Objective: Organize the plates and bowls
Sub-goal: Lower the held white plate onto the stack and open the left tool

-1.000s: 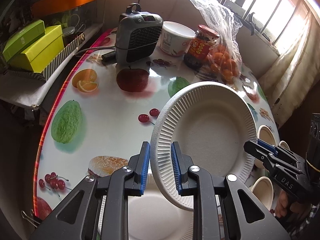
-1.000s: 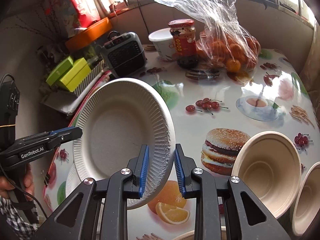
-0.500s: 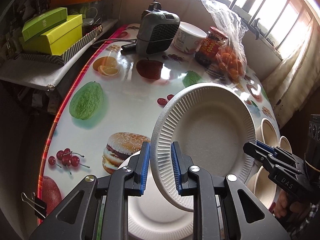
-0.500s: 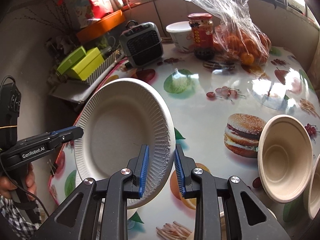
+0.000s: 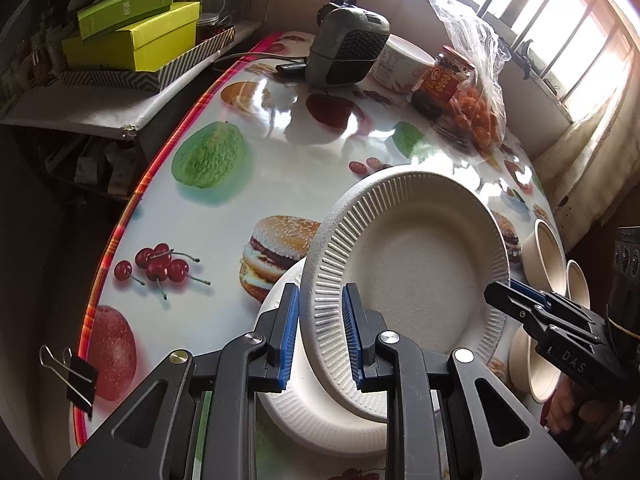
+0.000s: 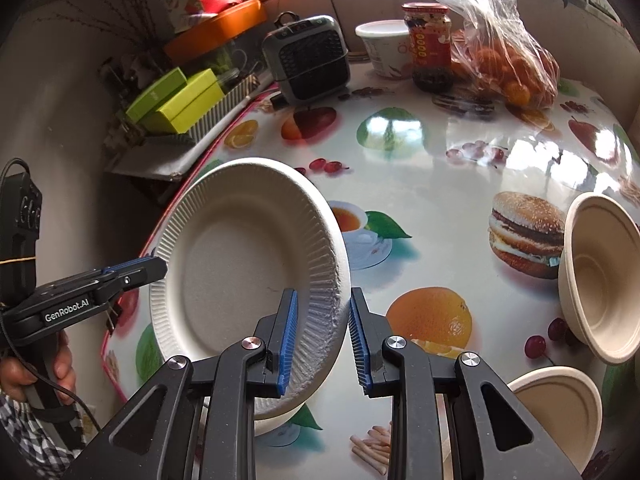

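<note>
The white fluted paper plate (image 5: pixel 416 276) stood tilted on edge between the two grippers. The left gripper (image 5: pixel 320 336) had its blue-padded fingers (image 5: pixel 289 336) parted wider than half a second earlier; the plate rim lay in the gap, and whether either pad touched it could not be told. The right gripper (image 6: pixel 320 332) was likewise opened wider than before, its left pad against or just beside the inner face of the rim, its right pad apart from it.

Below the left fingers, the plate's lower edge rested on or just above a second white paper plate (image 5: pixel 316 420) lying flat on the fruit-printed glossy tablecloth (image 5: pixel 280 168); more of that lower plate showed than previously.

The view had drawn back since the earlier frame: a black binder clip (image 5: pixel 78 376) on the table edge left of the fingers was fully in view.

Right of the right fingers, a beige paper bowl (image 6: pixel 600 276) sat tilted, another beige bowl (image 6: pixel 560 408) below it. Far beyond the fingers stood a grey portable heater (image 6: pixel 306 62), a red-labelled jar (image 6: pixel 427 46) and a clear bag of oranges (image 6: pixel 508 60).
</note>
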